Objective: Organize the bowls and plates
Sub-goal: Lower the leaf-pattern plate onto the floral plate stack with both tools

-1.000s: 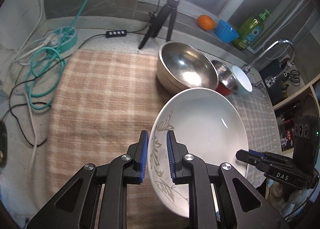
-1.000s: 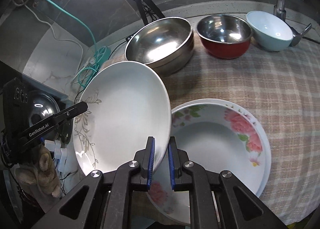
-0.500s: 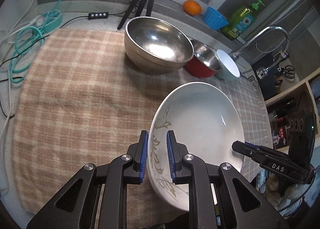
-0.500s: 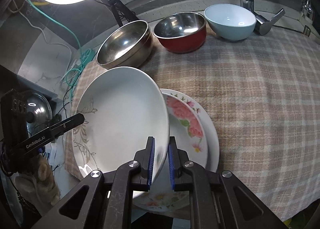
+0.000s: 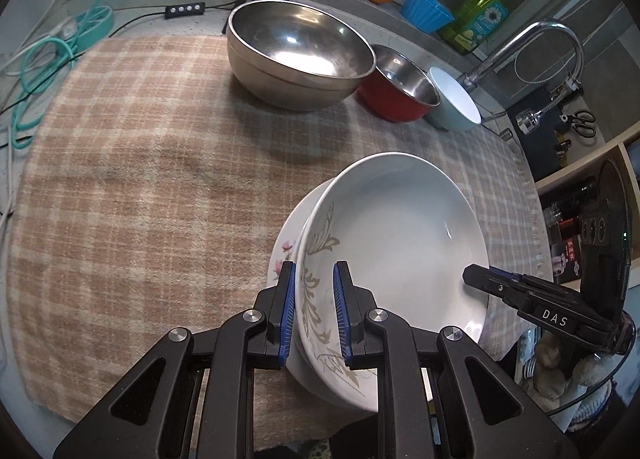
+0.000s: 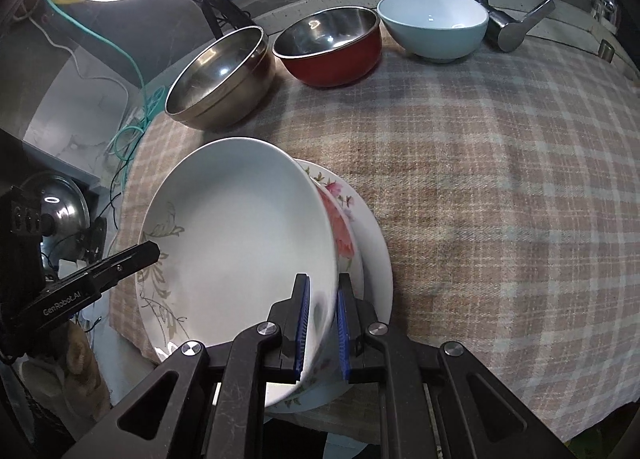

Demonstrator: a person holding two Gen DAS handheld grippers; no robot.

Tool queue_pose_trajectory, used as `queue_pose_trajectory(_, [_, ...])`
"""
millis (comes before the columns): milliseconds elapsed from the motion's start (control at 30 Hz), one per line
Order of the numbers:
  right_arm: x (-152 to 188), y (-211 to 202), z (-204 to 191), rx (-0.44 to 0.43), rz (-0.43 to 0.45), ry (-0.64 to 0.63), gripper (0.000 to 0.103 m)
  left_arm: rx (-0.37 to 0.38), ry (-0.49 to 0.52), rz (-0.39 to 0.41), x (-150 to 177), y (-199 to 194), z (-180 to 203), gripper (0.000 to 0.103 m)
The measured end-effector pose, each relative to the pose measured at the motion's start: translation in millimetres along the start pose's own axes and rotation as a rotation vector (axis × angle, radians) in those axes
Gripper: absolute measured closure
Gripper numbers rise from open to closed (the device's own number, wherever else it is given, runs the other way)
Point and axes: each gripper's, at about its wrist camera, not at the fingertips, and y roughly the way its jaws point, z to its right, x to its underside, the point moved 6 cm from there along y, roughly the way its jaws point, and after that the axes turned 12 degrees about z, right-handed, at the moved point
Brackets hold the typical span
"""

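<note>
Left wrist view first: the left gripper point(image 5: 314, 313) is clamped down tight on the near rim of the deep white plate with the grey-gold leaf pattern point(image 5: 400, 243), blue pads either side of the rim. The plate sits tilted, directly ahead of the jaws. Peeking out beneath it, on the left of the fingers, is the edge of the white plate with pink flowers point(image 5: 285, 247), lying on the beige checked cloth point(image 5: 140, 179). Far ahead stand the large steel bowl point(image 5: 300, 55), the red-sided steel bowl point(image 5: 404, 83) and the pale blue bowl point(image 5: 454, 101), in a row. The right gripper comes in from the right side, on the plate's opposite rim.

Right wrist view now: the right gripper point(image 6: 322, 325) is squeezed nearly shut on the white plate's rim, just ahead of its fingers. The flowered plate shows to the right of the jaws, underneath. The left gripper reaches in from the left.

So the step in hand looks like stacking: the leaf plate goes onto the flowered one. It is tilted, and I can't tell whether its base is resting yet. The next move calls for levelling it, centring it over the lower plate, settling it, then letting both grips go together.
</note>
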Motion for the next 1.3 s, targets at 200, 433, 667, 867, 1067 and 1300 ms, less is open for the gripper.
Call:
queue_pose_trajectory(200, [0, 0, 5, 0.011, -0.002, 0.000, 0.091, 0.000, 0.013, -0.010, 3, 6, 4, 0.087])
queue_pose_trajectory(433, [1, 0, 5, 0.025, -0.005, -0.016, 0.091, -0.005, 0.012, -0.032, 8, 12, 2, 0.087])
queue_pose_trajectory(667, [2, 2, 1, 0.057, -0.009, -0.058, 0.091, -0.008, 0.022, -0.033, 10, 13, 3, 0.087])
queue_pose_trajectory(867, [2, 4, -3, 0.084, -0.014, -0.108, 0.091, -0.014, 0.028, -0.031, 10, 11, 3, 0.087])
queue_pose_trajectory(1067, [2, 5, -6, 0.101, -0.022, -0.136, 0.091, -0.027, 0.041, -0.030, 12, 9, 3, 0.087])
queue_pose_trajectory(1300, [4, 5, -8, 0.109, -0.029, -0.167, 0.091, -0.050, 0.058, -0.028, 13, 8, 3, 0.087])
